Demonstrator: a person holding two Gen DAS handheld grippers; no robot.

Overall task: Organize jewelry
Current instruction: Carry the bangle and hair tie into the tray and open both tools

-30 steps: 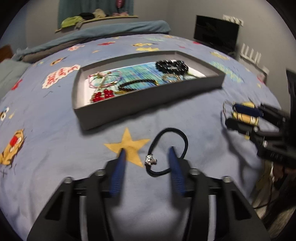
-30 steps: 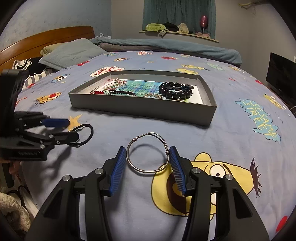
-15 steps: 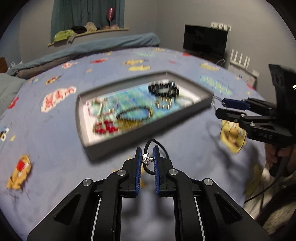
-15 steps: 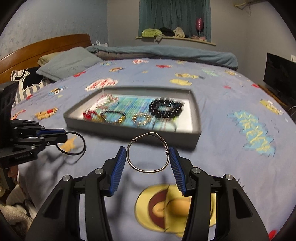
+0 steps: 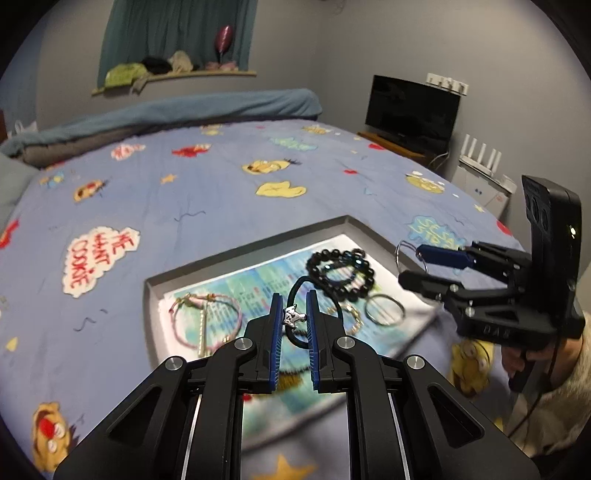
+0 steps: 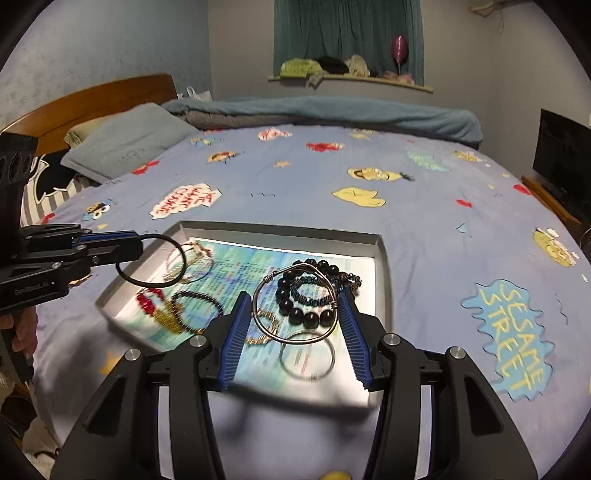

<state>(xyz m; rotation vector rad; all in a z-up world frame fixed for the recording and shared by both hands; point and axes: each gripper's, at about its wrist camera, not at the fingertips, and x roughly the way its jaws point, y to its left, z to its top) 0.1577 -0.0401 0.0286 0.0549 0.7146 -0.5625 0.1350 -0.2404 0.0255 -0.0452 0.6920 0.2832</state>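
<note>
While both grippers hang over the tray (image 6: pixel 382 258), we judge the step in hand as the carry-and-drop: two pieces held above it, not yet released.

Largest first: the bed (image 5: pixel 221 177), blue cartoon-print sheet, soft, so the tray can tilt if pushed. Grey shallow tray sits on it, lined with a printed sheet. Inside we see a black bead bracelet (image 6: pixel 310 314), a pink cord bracelet (image 5: pixel 207 325), a red bead piece (image 6: pixel 147 299), a plain ring (image 6: pixel 306 354) and some gold bits, blurred.

Left gripper (image 5: pixel 294 325): jaws nearly closed, pinching the black cord (image 5: pixel 301 284) at its small silver charm (image 5: pixel 293 316); the loop hangs forward over the tray's middle. The right view shows the same cord over the tray's left end.

Right gripper (image 6: pixel 295 325): jaws moderately wide, wedged against a wire bangle (image 6: pixel 295 306) that spans them. It hangs above the bead bracelet.

Next move, as we read it: lower each piece to a free patch of liner, then open. The cord wants the gap between pink bracelet and beads. The bangle risks landing on the beads and tangling; shift it sideways first. Grippers are near each other, so release one at a time.

Room: TV (image 5: pixel 412 110) on a stand, green curtain (image 6: pixel 347 33), shelf with clothes, wooden headboard (image 6: pixel 92 107), grey pillow.
</note>
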